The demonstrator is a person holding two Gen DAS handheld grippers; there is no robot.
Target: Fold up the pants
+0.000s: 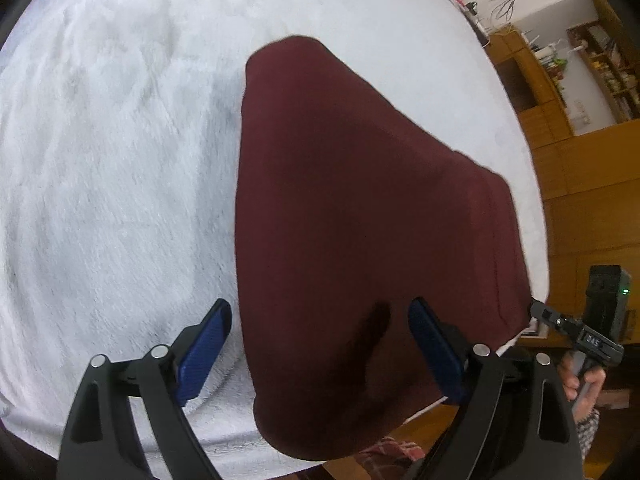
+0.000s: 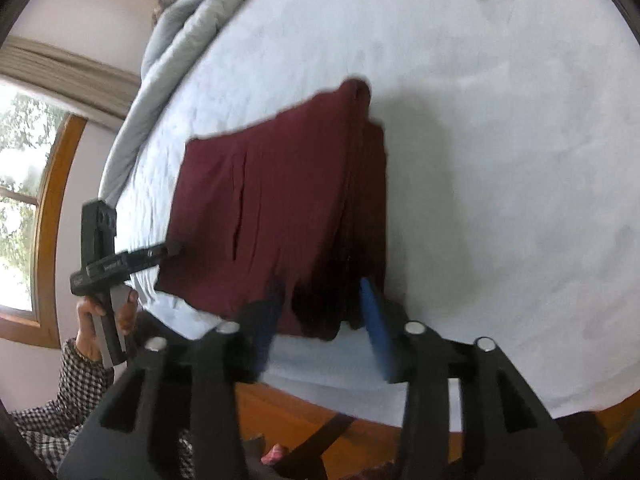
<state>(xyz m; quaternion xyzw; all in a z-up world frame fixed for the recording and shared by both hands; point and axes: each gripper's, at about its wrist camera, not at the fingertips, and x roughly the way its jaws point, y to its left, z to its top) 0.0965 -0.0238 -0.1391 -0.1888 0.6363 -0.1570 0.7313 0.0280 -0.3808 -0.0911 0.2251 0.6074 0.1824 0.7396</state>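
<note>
The folded pants (image 1: pixel 360 220) lie on the bed (image 1: pixel 120 160), near its front edge, one corner just over that edge; the left tongs (image 1: pixel 316 344) hang above their near left side, one finger over bedding, one over cloth; the right tongs (image 2: pixel 324 320) straddle their near right corner (image 2: pixel 332 304); a rumpled blanket (image 2: pixel 188 40) lies along the bed's far left side; shelves (image 1: pixel 600 72) stand beyond the bed.

White bed (image 1: pixel 120 140), wood shelves (image 1: pixel 560 92), window (image 2: pixel 20 168)

I'm in a home bedroom: a bed (image 2: pixel 480 120) under a white fleecy cover, a grey quilt (image 2: pixel 188 28) bunched at its far side, a wood-framed window (image 2: pixel 48 200) with a curtain, and wooden shelves (image 1: pixel 600 68) crowded with household things.
</note>
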